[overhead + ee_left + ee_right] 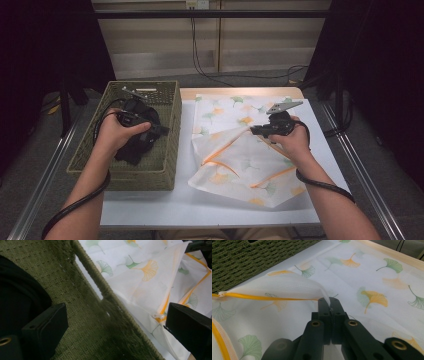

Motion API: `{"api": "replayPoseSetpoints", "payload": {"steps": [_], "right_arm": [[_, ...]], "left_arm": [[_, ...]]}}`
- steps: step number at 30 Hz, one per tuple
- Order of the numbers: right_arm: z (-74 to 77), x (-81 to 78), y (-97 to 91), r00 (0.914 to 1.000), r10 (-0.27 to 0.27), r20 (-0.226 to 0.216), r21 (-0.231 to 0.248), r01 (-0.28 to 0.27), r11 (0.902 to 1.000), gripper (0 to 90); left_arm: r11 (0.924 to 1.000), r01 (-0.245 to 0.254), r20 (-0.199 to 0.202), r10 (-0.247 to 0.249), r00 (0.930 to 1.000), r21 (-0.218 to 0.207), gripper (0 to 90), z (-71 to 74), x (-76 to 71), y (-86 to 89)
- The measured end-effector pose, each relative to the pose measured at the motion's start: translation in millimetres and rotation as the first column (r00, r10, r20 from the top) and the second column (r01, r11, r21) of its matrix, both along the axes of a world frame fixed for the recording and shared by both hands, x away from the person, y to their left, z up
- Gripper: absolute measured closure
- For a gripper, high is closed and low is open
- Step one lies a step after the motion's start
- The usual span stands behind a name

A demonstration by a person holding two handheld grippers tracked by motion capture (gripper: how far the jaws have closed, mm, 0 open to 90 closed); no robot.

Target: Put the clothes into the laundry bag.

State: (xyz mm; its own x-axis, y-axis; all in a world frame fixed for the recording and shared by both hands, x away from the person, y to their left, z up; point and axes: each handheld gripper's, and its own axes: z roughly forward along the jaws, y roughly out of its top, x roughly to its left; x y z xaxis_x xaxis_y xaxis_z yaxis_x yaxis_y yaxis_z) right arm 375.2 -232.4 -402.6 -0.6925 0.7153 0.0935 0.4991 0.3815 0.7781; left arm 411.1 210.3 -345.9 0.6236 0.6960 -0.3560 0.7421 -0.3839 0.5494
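Observation:
A white mesh bag printed with ginkgo leaves and edged by an orange zipper lies on the white table. My right gripper is shut on a fold of the bag. The jaws of this right gripper pinch the cloth just above the zipper line, lifting that flap. My left gripper hovers inside the green woven basket, over a black garment. In the left gripper view the left gripper is open with its jaws wide apart. They straddle the basket rim, with the black garment to one side and the bag beyond.
The basket stands at the table's left edge, right beside the bag. Metal rails run along both sides of the table. Cables hang against the back wall. Bare white table lies in front of the bag.

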Motion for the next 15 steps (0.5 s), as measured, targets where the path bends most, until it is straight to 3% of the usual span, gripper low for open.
{"api": "replayPoseSetpoints", "payload": {"steps": [3,15], "right_arm": [[-0.3,0.0,0.1,1.0000,0.001,0.002,-0.001,-0.001,1.0000,90.0],[-0.9,0.3,0.4,1.0000,0.005,0.002,-0.002,-0.005,1.0000,90.0]], "left_arm": [[0.9996,-0.015,0.009,0.014,0.9999,0.025,3.9,-0.3,1.6,6.2],[0.9950,-0.085,0.013,0.084,0.9964,0.052,3.6,-3.9,7.4,27.5]]}}
